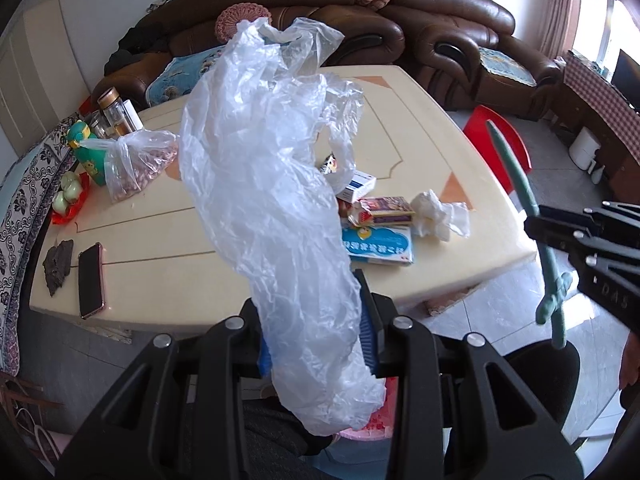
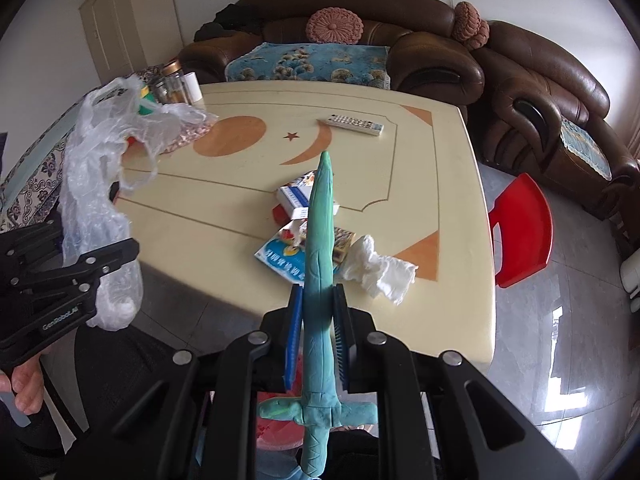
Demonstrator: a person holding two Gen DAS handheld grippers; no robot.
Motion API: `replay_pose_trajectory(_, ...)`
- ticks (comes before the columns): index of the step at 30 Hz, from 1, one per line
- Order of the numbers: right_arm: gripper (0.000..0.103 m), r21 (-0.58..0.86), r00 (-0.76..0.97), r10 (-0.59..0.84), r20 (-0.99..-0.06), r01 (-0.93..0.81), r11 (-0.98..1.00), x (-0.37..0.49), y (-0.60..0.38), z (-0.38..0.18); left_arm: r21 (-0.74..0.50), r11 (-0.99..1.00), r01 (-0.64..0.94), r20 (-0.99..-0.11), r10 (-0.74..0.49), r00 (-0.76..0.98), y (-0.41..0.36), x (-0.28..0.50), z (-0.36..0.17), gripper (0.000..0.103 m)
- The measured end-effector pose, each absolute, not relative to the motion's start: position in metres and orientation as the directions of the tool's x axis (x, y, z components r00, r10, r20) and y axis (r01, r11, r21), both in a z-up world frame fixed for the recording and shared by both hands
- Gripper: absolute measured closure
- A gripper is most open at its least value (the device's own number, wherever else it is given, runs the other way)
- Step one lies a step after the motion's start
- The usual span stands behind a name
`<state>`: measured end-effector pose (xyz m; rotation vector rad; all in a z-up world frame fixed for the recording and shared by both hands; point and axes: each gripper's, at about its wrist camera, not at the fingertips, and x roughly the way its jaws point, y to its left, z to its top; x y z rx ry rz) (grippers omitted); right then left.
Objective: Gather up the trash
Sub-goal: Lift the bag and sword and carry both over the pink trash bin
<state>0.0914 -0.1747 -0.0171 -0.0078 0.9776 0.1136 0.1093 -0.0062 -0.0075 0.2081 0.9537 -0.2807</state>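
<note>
My left gripper (image 1: 320, 332) is shut on a crumpled clear plastic bag (image 1: 264, 184) held upright before the table's near edge; it also shows in the right wrist view (image 2: 92, 208). My right gripper (image 2: 318, 320) is shut on a green toy sword (image 2: 320, 248), blade pointing forward over the table; it also shows in the left wrist view (image 1: 524, 196). On the cream table (image 2: 224, 208) lie a crumpled white tissue (image 2: 376, 268), a blue packet (image 1: 380, 246), a small patterned box (image 1: 386, 210) and a white-blue box (image 1: 358, 186).
A phone (image 1: 91, 280), a dark lump (image 1: 59, 265), a bag of nuts (image 1: 140, 164), jars (image 1: 114, 114) and a remote (image 2: 352, 124) lie on the table. A red chair (image 2: 520, 232) stands at the right. A brown sofa (image 2: 400, 40) lies behind. A pink bin (image 2: 276, 428) sits below.
</note>
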Motion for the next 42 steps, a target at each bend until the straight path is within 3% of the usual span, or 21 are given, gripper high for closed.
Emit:
replay_pose_trajectory(23,0.087,0.082,0.507,0.165,-0.846,-0.182,0.980,0.027,-0.130,-0.057,0.027,0.898,0.439,-0.864,-0.200,0.462,-0.006,0.047,-0.065,0.070)
replay_pose_trajectory(42,0.087,0.189,0.330,0.230,-0.916,-0.150,0.970,0.037,-0.129,-0.160,-0.029,0.870,0.493,-0.945,-0.184,0.270,-0.012,0.050,-0.163,0.070)
